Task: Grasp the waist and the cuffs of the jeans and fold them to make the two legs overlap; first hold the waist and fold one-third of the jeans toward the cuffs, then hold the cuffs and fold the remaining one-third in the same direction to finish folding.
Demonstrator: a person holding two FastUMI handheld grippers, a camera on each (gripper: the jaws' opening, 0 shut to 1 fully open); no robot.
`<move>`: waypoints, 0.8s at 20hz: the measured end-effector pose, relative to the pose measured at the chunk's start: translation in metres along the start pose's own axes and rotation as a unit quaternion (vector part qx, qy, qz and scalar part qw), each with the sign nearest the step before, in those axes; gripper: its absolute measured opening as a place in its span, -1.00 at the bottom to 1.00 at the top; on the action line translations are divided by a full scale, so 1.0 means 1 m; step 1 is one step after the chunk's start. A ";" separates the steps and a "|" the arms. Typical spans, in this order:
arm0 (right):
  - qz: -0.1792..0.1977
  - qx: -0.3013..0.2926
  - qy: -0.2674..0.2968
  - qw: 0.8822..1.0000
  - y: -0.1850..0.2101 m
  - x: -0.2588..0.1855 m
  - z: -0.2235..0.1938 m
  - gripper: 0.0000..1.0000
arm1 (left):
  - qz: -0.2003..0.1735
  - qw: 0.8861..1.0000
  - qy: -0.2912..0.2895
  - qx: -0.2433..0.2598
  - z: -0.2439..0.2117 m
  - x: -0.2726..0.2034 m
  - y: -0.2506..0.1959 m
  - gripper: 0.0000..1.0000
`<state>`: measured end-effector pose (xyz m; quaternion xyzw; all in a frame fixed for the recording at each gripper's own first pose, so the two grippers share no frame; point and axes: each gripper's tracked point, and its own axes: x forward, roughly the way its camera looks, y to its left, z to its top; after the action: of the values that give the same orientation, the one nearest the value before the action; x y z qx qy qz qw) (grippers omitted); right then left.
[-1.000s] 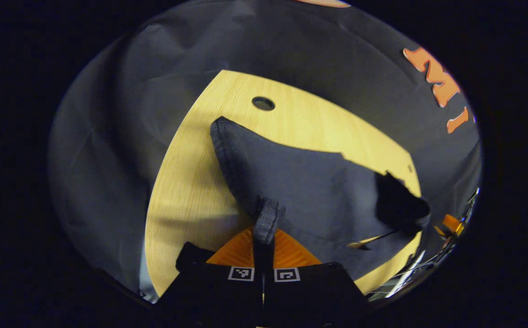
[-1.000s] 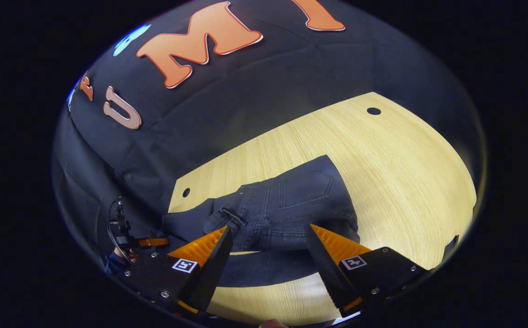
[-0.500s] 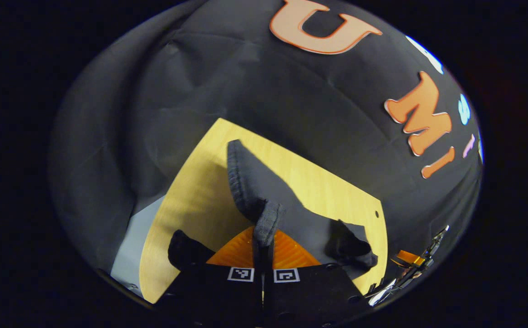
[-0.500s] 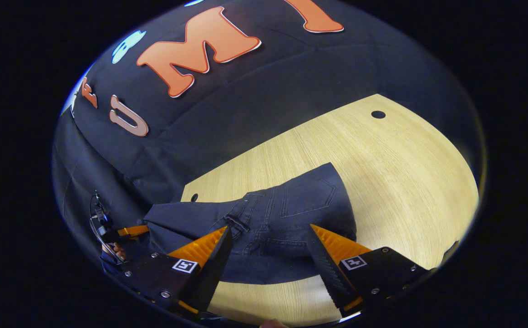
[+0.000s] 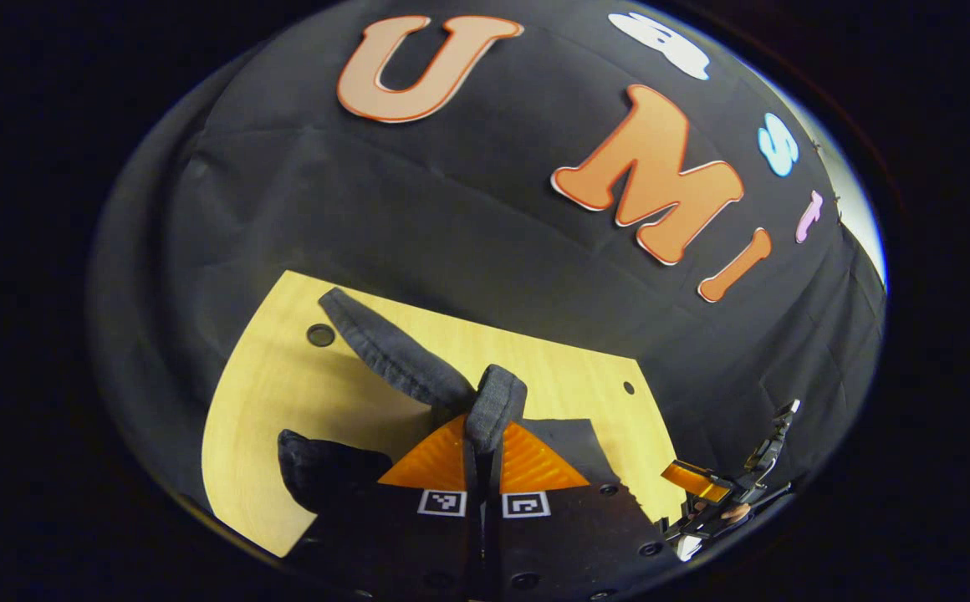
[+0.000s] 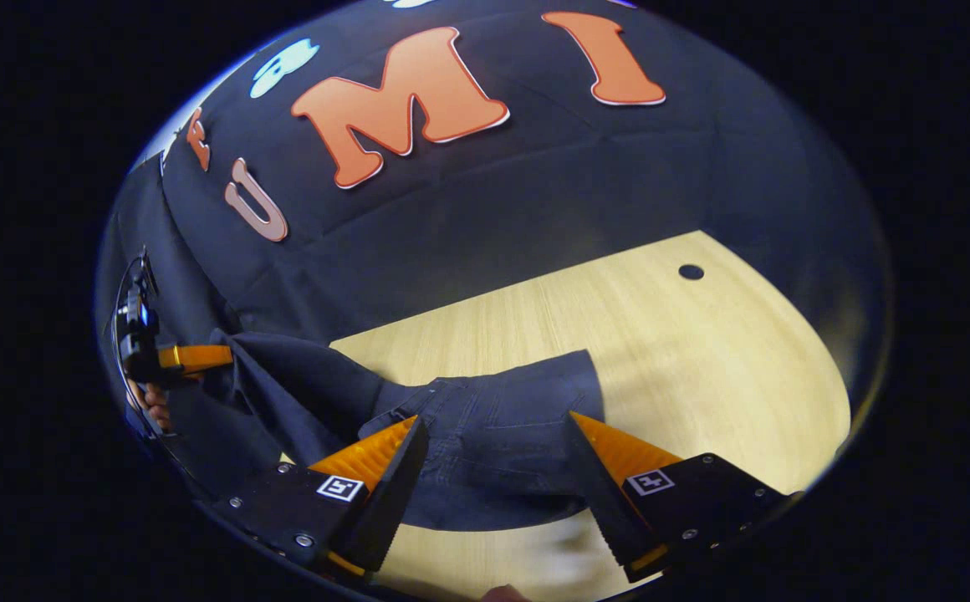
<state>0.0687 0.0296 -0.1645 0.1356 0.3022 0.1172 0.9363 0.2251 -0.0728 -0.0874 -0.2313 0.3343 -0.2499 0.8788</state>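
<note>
Now dark jeans (image 6: 485, 418) draped, cuff (image 5: 495, 401) lifted.

The jeans (image 6: 493, 426) lie on the counter (image 6: 702, 359), their waist end between the spread fingers of the right hand-held gripper (image 6: 493, 468). To its left, the left hand-held gripper (image 5: 485, 435) pinches a raised fold of the jeans. The booth wall (image 6: 535, 192) stands behind the counter.
</note>
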 end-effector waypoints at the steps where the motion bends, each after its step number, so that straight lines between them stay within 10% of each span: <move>1: 0.000 -0.006 -0.005 1.000 -0.005 -0.004 0.002 0.97 | -0.004 1.000 0.000 0.004 0.001 0.005 -0.017 -0.97; 16: 0.015 -0.034 -0.006 0.999 -0.079 -0.025 0.004 0.97 | 0.016 0.977 0.107 0.186 -0.116 0.116 -0.212 -0.96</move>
<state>0.0626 -0.0523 -0.1738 0.1088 0.2907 0.1408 0.9401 0.1591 -0.3329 -0.0981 -0.0305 0.3779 -0.3165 0.8695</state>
